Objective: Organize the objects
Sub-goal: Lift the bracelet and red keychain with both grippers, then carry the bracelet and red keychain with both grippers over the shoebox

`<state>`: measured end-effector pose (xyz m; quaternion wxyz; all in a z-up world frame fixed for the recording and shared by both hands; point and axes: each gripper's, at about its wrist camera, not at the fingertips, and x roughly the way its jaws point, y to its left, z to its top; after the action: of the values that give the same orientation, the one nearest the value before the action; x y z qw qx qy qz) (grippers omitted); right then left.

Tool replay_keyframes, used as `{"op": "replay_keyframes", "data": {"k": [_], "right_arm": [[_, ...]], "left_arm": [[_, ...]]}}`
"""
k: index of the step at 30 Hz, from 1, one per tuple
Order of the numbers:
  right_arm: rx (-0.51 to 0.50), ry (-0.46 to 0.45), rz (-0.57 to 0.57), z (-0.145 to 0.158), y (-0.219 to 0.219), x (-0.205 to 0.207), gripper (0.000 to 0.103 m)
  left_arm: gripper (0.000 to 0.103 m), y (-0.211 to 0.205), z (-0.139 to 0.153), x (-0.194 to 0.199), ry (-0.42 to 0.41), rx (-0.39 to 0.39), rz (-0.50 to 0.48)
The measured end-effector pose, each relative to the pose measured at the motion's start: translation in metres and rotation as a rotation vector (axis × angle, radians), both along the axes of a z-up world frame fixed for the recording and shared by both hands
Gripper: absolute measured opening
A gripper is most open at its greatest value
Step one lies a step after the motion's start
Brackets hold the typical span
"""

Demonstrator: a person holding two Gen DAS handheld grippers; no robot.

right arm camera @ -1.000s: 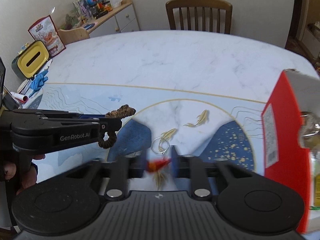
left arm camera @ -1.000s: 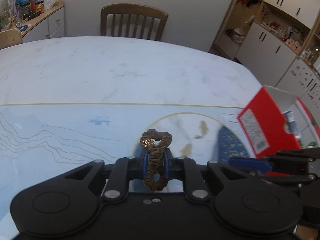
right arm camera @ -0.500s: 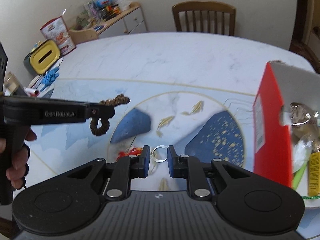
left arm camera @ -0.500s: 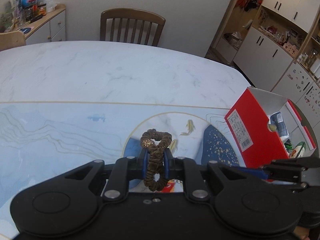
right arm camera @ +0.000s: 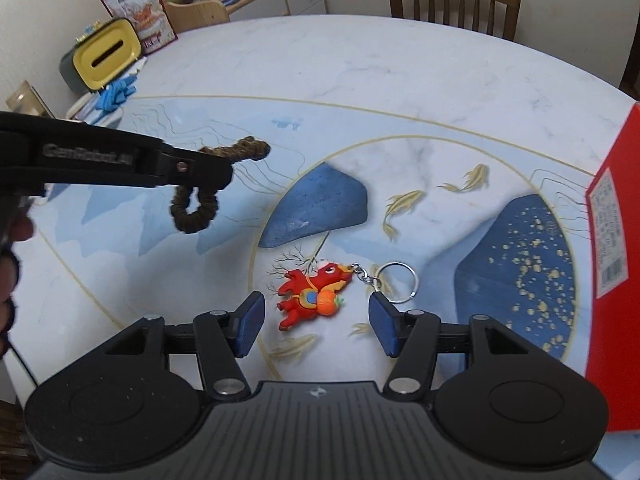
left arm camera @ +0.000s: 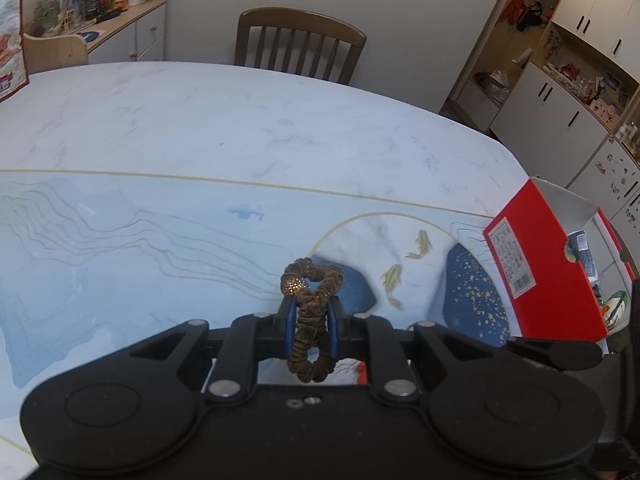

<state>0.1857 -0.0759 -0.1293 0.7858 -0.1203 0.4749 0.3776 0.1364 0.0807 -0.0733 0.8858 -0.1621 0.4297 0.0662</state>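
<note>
My left gripper is shut on a brown glittery hair scrunchie, held above the table. From the right wrist view the same scrunchie hangs from the left gripper at the left. A red dragon keychain with a metal ring lies flat on the table mat. My right gripper stands open just in front of it, with a blue pad on either side and nothing held. The red box stands open at the right.
The red box fills the right edge of the right wrist view. A yellow-lidded container, blue gloves and a snack bag sit at the far left. A wooden chair stands behind the table. A hand grips the left tool.
My right gripper has opened wide and let go of the dragon keychain, which now lies on the mat. The left gripper keeps hold of the scrunchie and has shifted slightly.
</note>
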Motion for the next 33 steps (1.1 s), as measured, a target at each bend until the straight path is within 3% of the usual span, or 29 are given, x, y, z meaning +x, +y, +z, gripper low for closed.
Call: {"op": "replay_keyframes", "data": {"k": [13, 18, 23, 33], "right_arm": [[-0.082, -0.059, -0.028, -0.012, 0.024, -0.009, 0.054], [-0.107, -0.092, -0.044, -0.012, 0.027, -0.012, 0.041], [-0.114, -0.104, -0.058, -0.012, 0.027, -0.014, 0.038], [-0.029, -0.075, -0.117, 0.02, 0.002, -0.01, 0.037]], "left_arm": [[0.014, 0.018, -0.008, -0.008, 0.011, -0.009, 0.014], [0.014, 0.022, -0.008, -0.009, 0.01, -0.013, 0.011], [0.014, 0.022, -0.009, -0.01, 0.01, -0.015, 0.006], [0.014, 0.012, 0.0, -0.007, -0.018, -0.022, -0.041]]}}
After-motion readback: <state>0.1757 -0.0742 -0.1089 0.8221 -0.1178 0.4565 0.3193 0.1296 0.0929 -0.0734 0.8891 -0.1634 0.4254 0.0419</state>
